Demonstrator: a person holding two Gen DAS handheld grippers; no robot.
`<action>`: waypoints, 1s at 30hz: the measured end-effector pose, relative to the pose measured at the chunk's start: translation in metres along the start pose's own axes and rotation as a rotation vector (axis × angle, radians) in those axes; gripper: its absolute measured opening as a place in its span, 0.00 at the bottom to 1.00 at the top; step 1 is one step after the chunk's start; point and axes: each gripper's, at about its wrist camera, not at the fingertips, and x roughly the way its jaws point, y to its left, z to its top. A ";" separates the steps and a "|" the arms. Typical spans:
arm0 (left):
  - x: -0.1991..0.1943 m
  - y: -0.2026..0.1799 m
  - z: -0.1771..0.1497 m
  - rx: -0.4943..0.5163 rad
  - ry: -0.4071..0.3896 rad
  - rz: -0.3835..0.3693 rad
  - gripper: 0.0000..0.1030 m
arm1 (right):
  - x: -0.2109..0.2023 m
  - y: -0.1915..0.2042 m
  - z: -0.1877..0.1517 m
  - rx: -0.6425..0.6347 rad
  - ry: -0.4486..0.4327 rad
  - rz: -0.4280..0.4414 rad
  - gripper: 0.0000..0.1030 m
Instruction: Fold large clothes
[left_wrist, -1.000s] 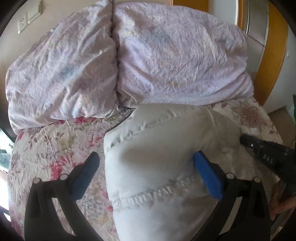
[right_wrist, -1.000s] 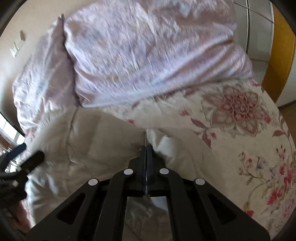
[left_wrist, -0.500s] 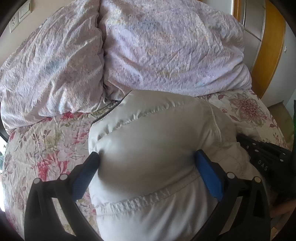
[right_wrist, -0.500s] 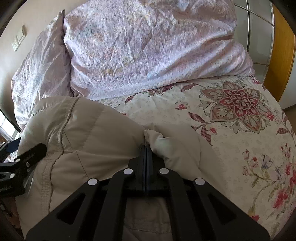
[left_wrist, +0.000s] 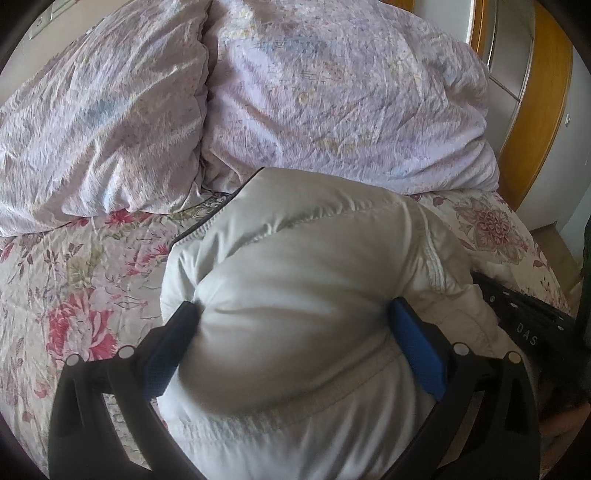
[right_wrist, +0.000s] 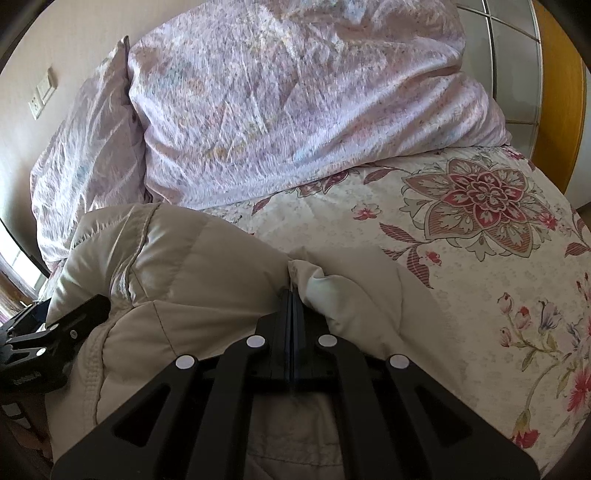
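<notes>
The pale grey-beige padded down jacket (left_wrist: 306, 302) lies bunched in a puffy heap on the bed, near the front edge, its far end reaching almost to the bedding piled behind it. A dark zip line runs along its upper left edge in the left wrist view, and a stitched seam curves down its right side.

The left tool (left_wrist: 295, 332) stands wide, and a thick bulge of the jacket fills the space between its blue pads (left_wrist: 417, 354). Both pads touch the padded cloth at its sides and dent it a little, so the jacket is gripped across this wide fold. The right tool (right_wrist: 293, 295) is fully closed, its dark fingers pressed flat together with a thin pinch of the jacket's cloth caught at the tips, where the fabric gathers into a crease. In the right wrist view the left tool (right_wrist: 74, 314) shows at the left edge, against the jacket's side; in the left wrist view the black body of the right tool (left_wrist: 524, 314) shows at the right edge, just beside the jacket.

Under the jacket is a cream quilted bedspread with red and pink flowers (right_wrist: 480, 229), covering the bed. Behind it lies a rumpled lilac duvet (left_wrist: 332, 96), folded into two bulky halves. A cream wall with a white switch plate (right_wrist: 42, 94) is at the left, and an orange wooden frame (left_wrist: 535, 122) stands at the right.
</notes>
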 end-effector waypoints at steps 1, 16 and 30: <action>0.001 0.000 -0.001 -0.002 -0.003 -0.001 0.98 | 0.000 0.000 -0.001 0.001 -0.004 0.000 0.00; 0.004 0.001 -0.006 -0.015 -0.038 -0.002 0.98 | 0.000 -0.002 -0.004 0.021 -0.034 0.015 0.00; -0.038 0.037 0.001 -0.118 0.109 -0.134 0.98 | -0.042 -0.007 0.025 0.144 0.122 0.076 0.53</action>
